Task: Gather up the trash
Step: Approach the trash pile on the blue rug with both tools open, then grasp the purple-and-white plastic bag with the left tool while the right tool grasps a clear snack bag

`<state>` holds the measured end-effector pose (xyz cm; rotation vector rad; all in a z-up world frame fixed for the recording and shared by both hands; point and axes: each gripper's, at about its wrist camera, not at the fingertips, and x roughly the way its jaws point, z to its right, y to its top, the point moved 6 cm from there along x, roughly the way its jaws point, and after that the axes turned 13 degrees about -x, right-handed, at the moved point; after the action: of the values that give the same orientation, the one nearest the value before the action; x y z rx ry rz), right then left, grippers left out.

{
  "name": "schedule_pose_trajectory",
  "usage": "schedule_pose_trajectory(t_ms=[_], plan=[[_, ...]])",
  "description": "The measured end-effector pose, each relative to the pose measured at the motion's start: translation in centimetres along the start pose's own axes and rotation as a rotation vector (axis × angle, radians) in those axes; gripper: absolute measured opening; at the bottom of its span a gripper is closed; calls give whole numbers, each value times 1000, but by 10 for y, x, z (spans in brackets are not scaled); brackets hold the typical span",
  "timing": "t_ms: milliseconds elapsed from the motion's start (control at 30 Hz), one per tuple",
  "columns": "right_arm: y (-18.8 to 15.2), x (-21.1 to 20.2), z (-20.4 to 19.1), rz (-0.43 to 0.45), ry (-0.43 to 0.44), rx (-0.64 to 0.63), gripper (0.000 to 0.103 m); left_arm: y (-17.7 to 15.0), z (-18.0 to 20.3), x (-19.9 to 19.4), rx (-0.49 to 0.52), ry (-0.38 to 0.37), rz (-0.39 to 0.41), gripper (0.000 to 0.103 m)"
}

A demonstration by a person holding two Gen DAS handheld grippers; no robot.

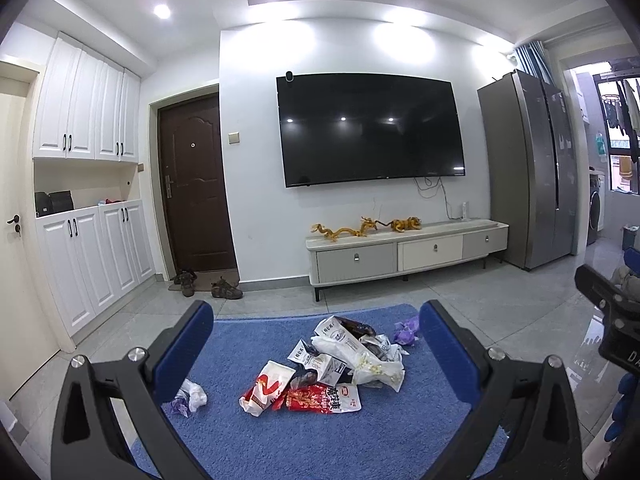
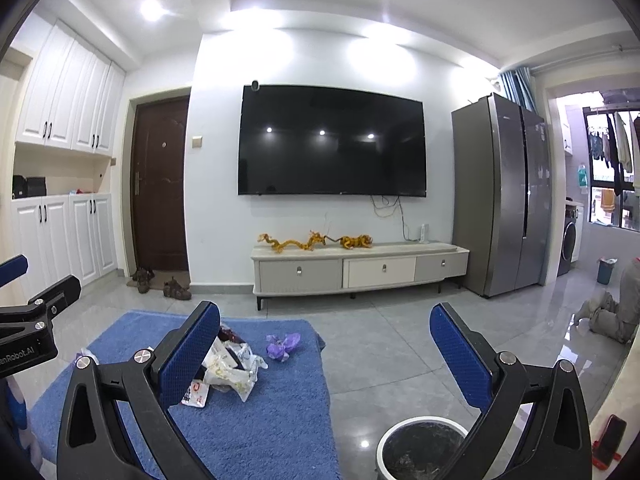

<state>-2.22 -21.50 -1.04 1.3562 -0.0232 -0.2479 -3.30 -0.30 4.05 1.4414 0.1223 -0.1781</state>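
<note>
A pile of trash (image 1: pixel 332 364) lies on a blue cloth-covered surface (image 1: pixel 280 440): white plastic bags, white printed wrappers and red snack packets (image 1: pixel 320 398). A crumpled purple wrapper (image 1: pixel 406 330) lies at the far right, and a small white and purple scrap (image 1: pixel 188 396) at the left. My left gripper (image 1: pixel 316 312) is open and empty, above and short of the pile. My right gripper (image 2: pixel 324 320) is open and empty, right of the pile (image 2: pixel 228 368) and the purple wrapper (image 2: pixel 282 345). A white-rimmed trash bin (image 2: pixel 420 450) stands on the floor just below it.
A TV cabinet (image 1: pixel 404 254) with yellow dragon figures stands under a wall TV (image 1: pixel 370 128). A grey fridge (image 1: pixel 528 168) is at the right, white cupboards (image 1: pixel 92 256) and a brown door (image 1: pixel 196 184) at the left. Shoes (image 1: pixel 224 290) lie by the door. A phone (image 2: pixel 608 440) lies at far right.
</note>
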Motion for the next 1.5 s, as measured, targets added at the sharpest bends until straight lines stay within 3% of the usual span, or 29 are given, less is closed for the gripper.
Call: schedule_pose_trajectory(t_ms=[400,700,833,1167,1400,1500], plan=[[-2,-12,6,40,-12,43,103,3,-1,-1,-9,41,55,103],[-6,0,6,50,17,54,103,-8,5,22,7,3,-13,103],[-16,20,1,8,57,45,103,-23,1,46,10,12,-56,103],[-29,75,-29,-72,155,23,103,-55,-82,105,-80,134,-162,103],[-53,128,-76,-186,304,-24,102,-92,-178,138,-166,234,-298,103],[-66,144,-94,-229,358,-42,98,-110,-225,148,-233,286,-362,97]])
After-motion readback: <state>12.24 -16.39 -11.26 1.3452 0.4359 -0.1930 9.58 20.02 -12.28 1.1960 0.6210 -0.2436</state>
